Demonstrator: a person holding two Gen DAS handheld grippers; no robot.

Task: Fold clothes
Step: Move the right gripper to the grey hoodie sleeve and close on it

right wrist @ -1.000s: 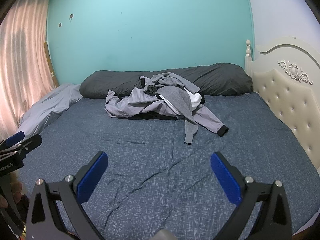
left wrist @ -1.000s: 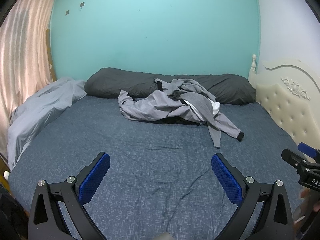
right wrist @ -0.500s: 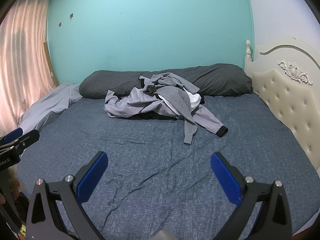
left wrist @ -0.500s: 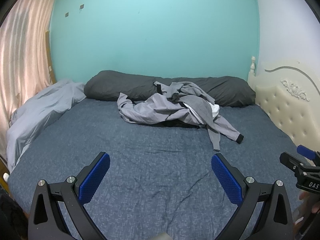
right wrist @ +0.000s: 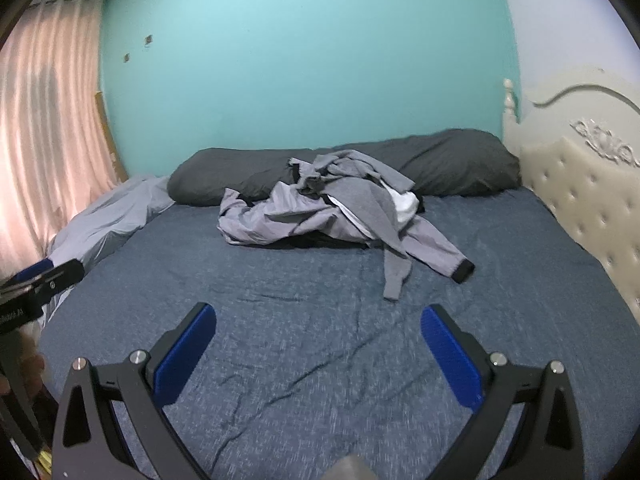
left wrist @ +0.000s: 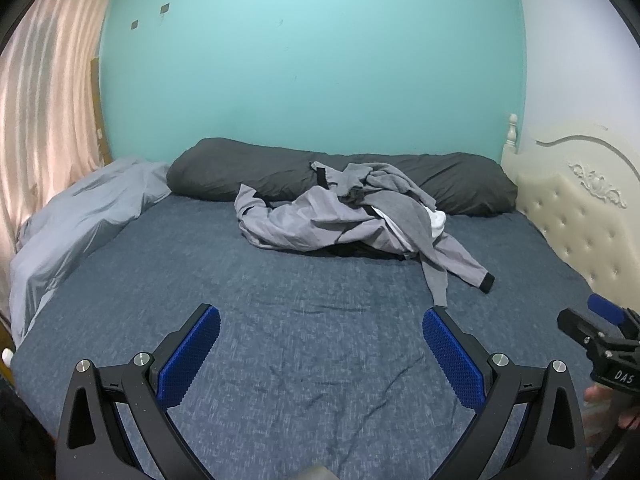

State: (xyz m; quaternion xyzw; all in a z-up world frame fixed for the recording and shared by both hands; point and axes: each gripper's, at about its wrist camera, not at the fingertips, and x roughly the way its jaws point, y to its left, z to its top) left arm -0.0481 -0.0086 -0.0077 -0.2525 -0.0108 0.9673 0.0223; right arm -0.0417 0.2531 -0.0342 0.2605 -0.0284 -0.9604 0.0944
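Toward the far side of the bed (left wrist: 304, 320), in the left wrist view, a heap of clothes (left wrist: 352, 216) lies on the blue sheet, leaning against a long dark pillow (left wrist: 248, 172) that runs along the teal wall (left wrist: 312, 64). One grey sleeve (left wrist: 460, 260) with a black cuff trails out of the heap toward the near side. The left gripper (left wrist: 320, 342) hovers above bare sheet, its blue fingers (left wrist: 192, 356) spread wide apart and holding nothing, well apart from the heap. A pale grey blanket (left wrist: 80, 216) is bunched at the left edge by the pink curtain (left wrist: 44, 92), and a cream padded headboard (left wrist: 580, 220) stands on the right. The right gripper (left wrist: 600, 332) shows at the right edge (its fingers are too cut off there to judge).

From the right wrist view, the right gripper (right wrist: 318, 340) also hangs over empty sheet with its fingers (right wrist: 452, 352) wide apart. The clothes (right wrist: 332, 208) sit ahead against the pillow (right wrist: 452, 164), the cuffed sleeve (right wrist: 440, 256) pointing toward the camera. The left gripper (right wrist: 40, 280) pokes in at the left edge.
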